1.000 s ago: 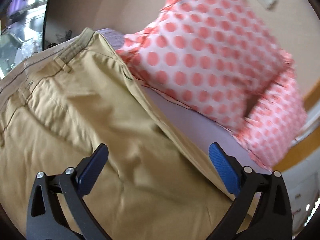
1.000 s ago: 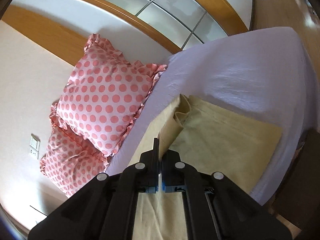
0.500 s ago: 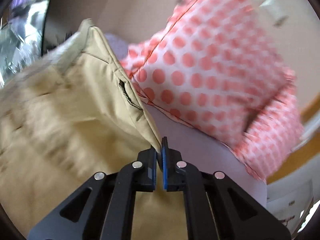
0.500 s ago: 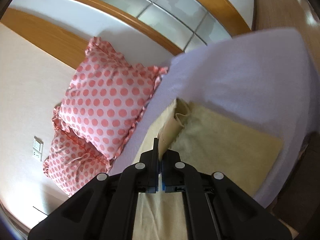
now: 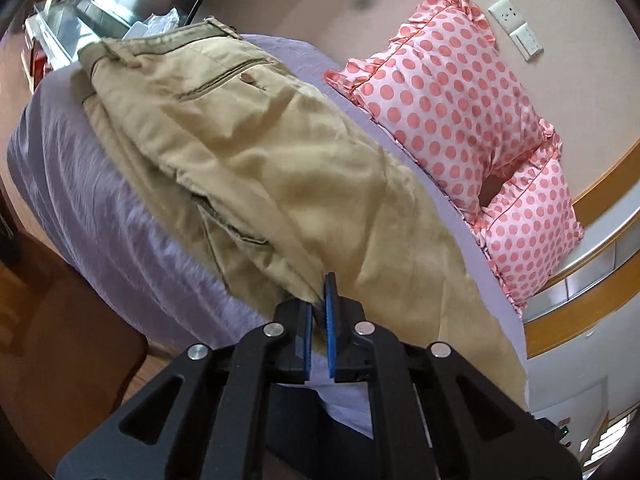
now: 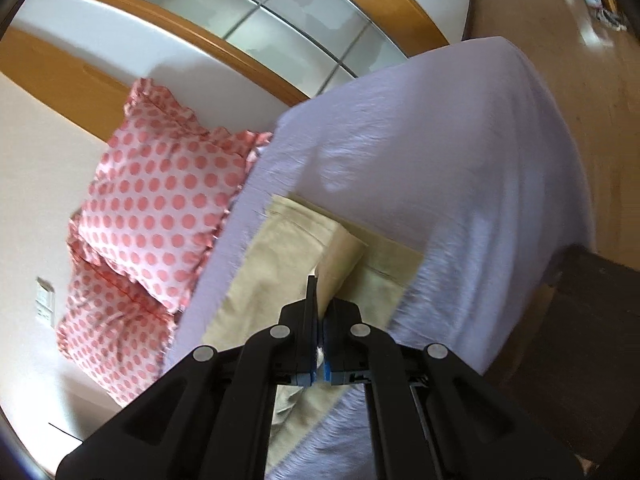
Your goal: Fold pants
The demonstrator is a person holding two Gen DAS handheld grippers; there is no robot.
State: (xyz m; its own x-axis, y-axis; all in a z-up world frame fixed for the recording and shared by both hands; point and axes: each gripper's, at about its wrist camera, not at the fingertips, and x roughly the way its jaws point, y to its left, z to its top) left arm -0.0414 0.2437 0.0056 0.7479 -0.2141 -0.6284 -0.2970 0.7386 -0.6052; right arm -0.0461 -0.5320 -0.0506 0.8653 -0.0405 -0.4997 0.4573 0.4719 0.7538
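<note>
My left tongs [image 5: 319, 316] are closed on a fold of the pants [image 5: 280, 168], the blue pads pinching tan cloth at the near edge of the garment. My right tongs [image 6: 318, 320] are likewise closed on the pants [image 6: 280, 248], gripping a raised fold near the leg ends.

The pants lie on the bed [image 5: 100, 200], on its lilac sheet. In the left wrist view the long axis runs from my tongs away toward the upper left, with the waistband [image 5: 168, 38] at the far end, near the bed's far edge. A back pocket with a button [image 5: 224, 78] faces up just below the waistband. A second layer of cloth shows beneath the top layer along the left side, with a pocket opening [image 5: 232, 224] visible there.

In the right wrist view the leg portion lies flat on the bed [image 6: 460, 160], extending away from my tongs, and the cuff edge [image 6: 304, 216] points toward the far end of the mattress.

Two pink polka-dot pillows [image 5: 460, 92] stand against the wall beside the pants, close to the right edge of the garment. A wall socket plate [image 5: 516, 28] sits above them.
</note>
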